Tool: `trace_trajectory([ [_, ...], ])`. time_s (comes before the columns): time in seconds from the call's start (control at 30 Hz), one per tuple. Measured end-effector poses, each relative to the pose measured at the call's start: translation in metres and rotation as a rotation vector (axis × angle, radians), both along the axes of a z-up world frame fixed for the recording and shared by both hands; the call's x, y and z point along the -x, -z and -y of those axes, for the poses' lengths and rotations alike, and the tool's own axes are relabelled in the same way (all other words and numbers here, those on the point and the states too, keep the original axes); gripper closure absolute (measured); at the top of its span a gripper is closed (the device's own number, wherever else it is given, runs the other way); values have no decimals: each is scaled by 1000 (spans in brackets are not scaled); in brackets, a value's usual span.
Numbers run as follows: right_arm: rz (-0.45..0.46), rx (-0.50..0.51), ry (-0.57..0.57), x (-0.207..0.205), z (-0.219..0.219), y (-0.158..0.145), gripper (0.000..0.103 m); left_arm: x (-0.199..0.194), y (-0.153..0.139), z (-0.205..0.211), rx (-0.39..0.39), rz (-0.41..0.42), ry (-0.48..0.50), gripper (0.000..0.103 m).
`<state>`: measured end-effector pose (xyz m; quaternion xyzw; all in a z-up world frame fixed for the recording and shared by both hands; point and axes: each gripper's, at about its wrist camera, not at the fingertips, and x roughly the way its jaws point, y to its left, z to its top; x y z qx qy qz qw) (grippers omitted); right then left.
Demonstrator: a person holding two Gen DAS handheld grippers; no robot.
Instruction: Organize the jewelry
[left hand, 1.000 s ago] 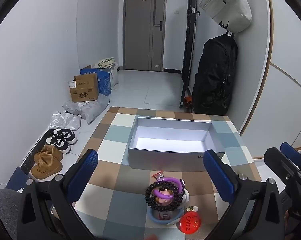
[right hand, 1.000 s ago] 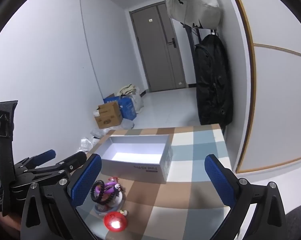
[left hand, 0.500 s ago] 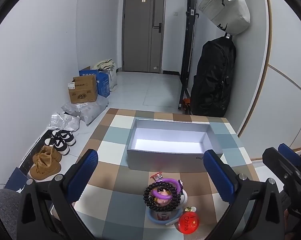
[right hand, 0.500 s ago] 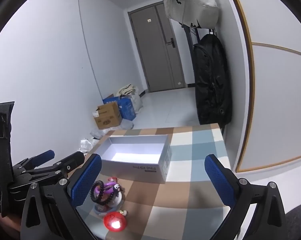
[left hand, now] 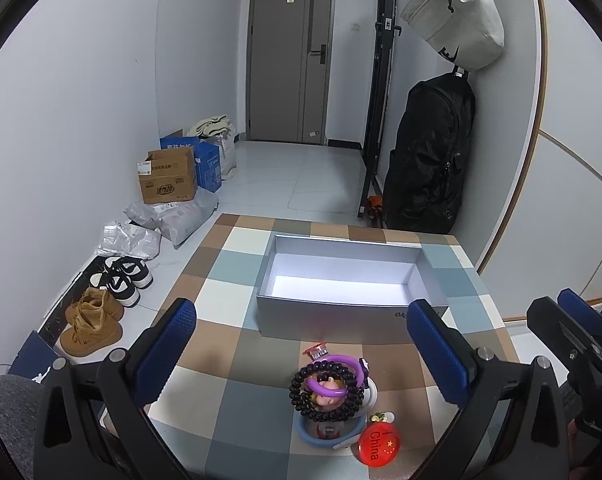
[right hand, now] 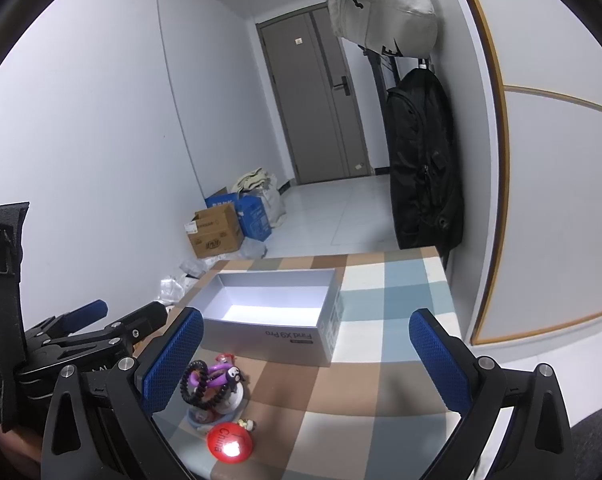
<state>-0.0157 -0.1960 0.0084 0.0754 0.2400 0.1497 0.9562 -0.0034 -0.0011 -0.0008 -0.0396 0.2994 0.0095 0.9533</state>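
A small pile of jewelry sits on the checked table near its front edge: a black bead bracelet (left hand: 325, 391) over a purple bangle (left hand: 335, 376), a pale blue ring (left hand: 328, 433) beneath, and a round red "China" badge (left hand: 378, 445) beside it. The pile also shows in the right wrist view (right hand: 213, 386). An open, empty silver box (left hand: 351, 286) stands behind it. My left gripper (left hand: 301, 354) is open and empty, above and in front of the pile. My right gripper (right hand: 305, 360) is open and empty, to the right of the pile.
The checked table (left hand: 229, 344) ends close to the right wall. On the floor to the left lie shoes (left hand: 113, 292), plastic bags and cardboard boxes (left hand: 167, 176). A black backpack (left hand: 427, 156) and a grey bag (left hand: 457, 16) hang at the right.
Both grippers have drawn back slightly, so the pile and box sit a little higher in view. Nothing was taken hold of.
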Motion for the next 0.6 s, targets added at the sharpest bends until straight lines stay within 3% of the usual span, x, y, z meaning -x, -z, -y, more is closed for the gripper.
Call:
trace_trajectory([
  [0.6, -2, -7, 0, 0, 0, 0, 0, 2, 1, 0, -2, 0, 9, 1],
])
